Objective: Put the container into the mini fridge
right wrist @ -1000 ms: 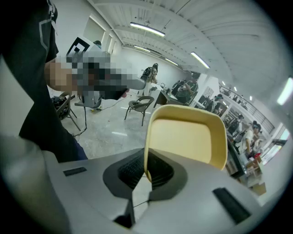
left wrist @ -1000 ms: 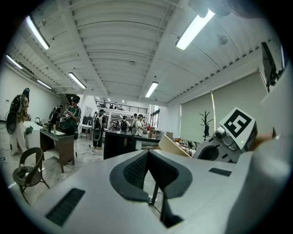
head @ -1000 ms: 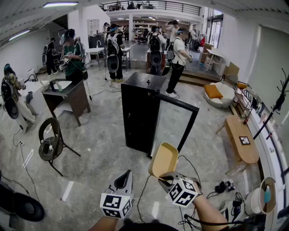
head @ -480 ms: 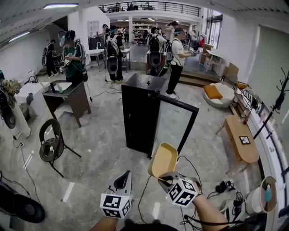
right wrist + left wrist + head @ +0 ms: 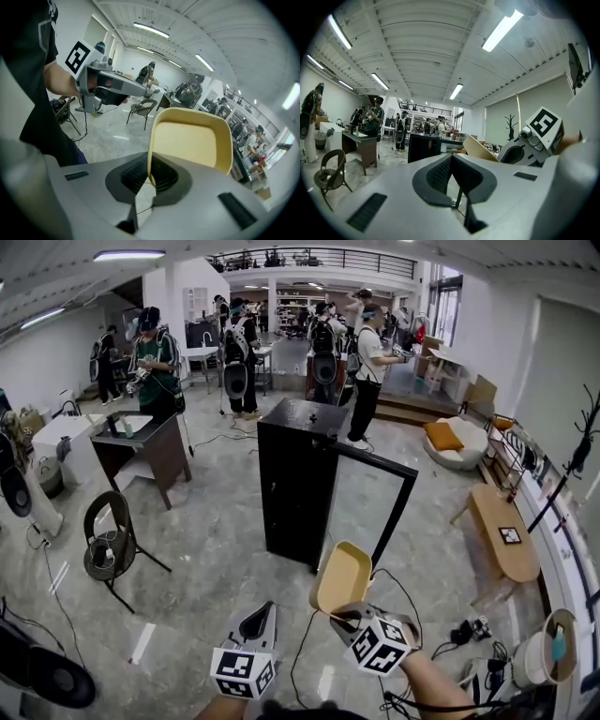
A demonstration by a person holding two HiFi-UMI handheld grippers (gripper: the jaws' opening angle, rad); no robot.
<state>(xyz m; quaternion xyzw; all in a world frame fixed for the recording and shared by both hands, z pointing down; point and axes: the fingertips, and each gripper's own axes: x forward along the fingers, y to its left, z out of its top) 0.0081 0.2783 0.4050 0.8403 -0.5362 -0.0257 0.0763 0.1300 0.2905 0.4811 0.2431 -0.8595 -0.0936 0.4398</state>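
A tan, shallow container point(image 5: 341, 577) is held up on edge in front of me, its rim pinched by my right gripper point(image 5: 338, 611), which is shut on it. The right gripper view shows the same container point(image 5: 190, 143) rising from the closed jaws of the right gripper point(image 5: 149, 178). The black mini fridge point(image 5: 298, 479) stands on the floor ahead, its glass door point(image 5: 370, 512) swung open to the right. My left gripper point(image 5: 258, 622) hovers low at the left, shut and empty, as seen again for the left gripper point(image 5: 452, 161).
A black chair point(image 5: 108, 545) stands at the left and a dark desk point(image 5: 141, 442) behind it. A wooden bench point(image 5: 502, 535) and floor cables point(image 5: 469, 629) lie at the right, with a white bucket point(image 5: 539, 648) nearby. Several people stand at the back.
The fridge sits slightly lower and nearer in the head view, and both grippers have dropped a little in the frame. The grip on the container is unchanged.
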